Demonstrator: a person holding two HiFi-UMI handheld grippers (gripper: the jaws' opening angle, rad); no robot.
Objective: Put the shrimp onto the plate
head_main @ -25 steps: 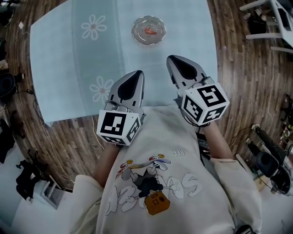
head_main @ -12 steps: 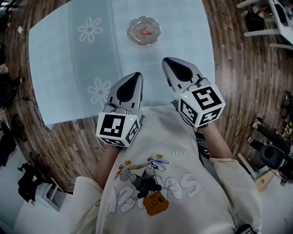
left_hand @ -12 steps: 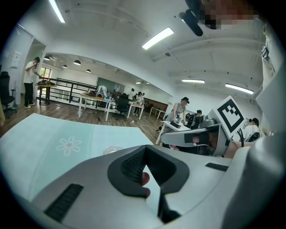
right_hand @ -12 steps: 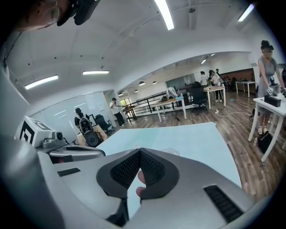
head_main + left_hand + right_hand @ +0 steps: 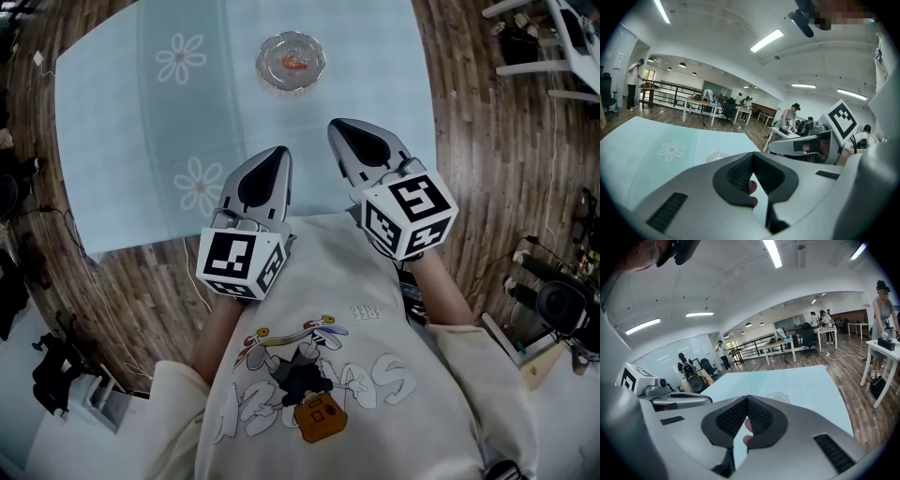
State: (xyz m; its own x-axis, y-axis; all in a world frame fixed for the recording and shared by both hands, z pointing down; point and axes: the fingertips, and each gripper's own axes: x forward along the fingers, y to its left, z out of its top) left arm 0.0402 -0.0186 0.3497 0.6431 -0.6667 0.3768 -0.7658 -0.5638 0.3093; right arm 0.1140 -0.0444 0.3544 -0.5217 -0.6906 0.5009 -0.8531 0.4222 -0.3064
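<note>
Hovering over the near edge of the pale blue table point(image 5: 122, 141), our left tongs point(image 5: 277, 153) and right tongs point(image 5: 339, 127) sit side by side, just in front of our sweatshirt point(image 5: 375, 309). We see each pair pressed together at the tips, with nothing gripped between them. Well apart from both, at the far side of the table, the orange shrimp point(image 5: 293, 64) lies in the middle of a clear glass plate point(image 5: 271, 75). White flower prints point(image 5: 200, 185) mark the left half; wooden floor point(image 5: 487, 141) surrounds the table.

Grey left gripper point(image 5: 278, 152), grey right gripper point(image 5: 337, 125), cream cartoon-print sweatshirt point(image 5: 375, 309)
</note>
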